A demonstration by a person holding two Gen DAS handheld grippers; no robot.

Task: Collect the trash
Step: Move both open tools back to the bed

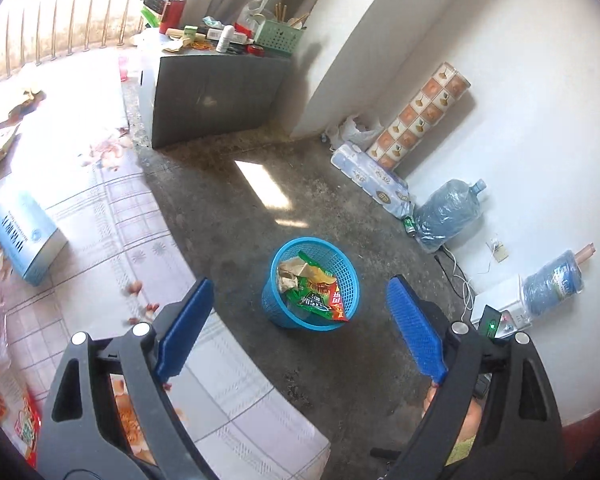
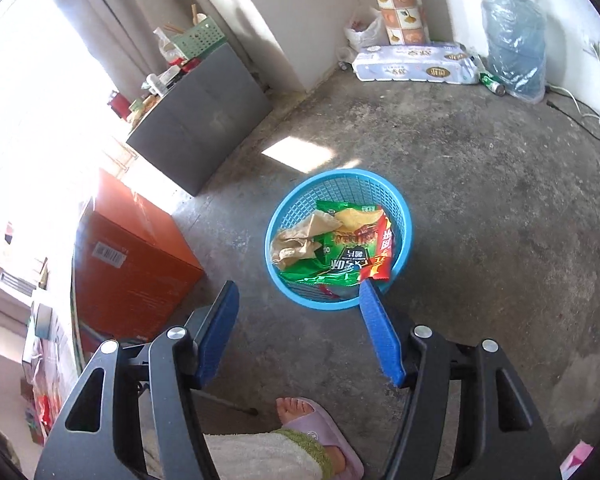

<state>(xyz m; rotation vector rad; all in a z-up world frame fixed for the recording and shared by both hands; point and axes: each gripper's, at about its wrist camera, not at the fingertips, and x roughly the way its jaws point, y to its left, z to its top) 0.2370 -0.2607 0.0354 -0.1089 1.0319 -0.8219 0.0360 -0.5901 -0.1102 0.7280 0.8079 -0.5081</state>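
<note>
A blue plastic basket (image 1: 346, 276) stands on the concrete floor and holds green and red snack wrappers (image 1: 316, 300) and crumpled brown paper. It also shows in the right wrist view (image 2: 398, 208), with the wrappers (image 2: 340, 256) inside. My left gripper (image 1: 300, 284) is open and empty, above and in front of the basket. My right gripper (image 2: 298, 290) is open and empty, just short of the basket's near rim. Peanut shells and scraps (image 1: 140, 300) lie on the tablecloth (image 1: 112, 216) at the left, near the left finger.
A grey cabinet (image 1: 216, 88) with clutter on top stands at the back. An orange box (image 2: 136, 256) sits left of the basket. Tissue packs (image 2: 412, 66), water jugs (image 2: 516, 36) and cables line the wall. The person's slippered foot (image 2: 320, 428) is below the right gripper.
</note>
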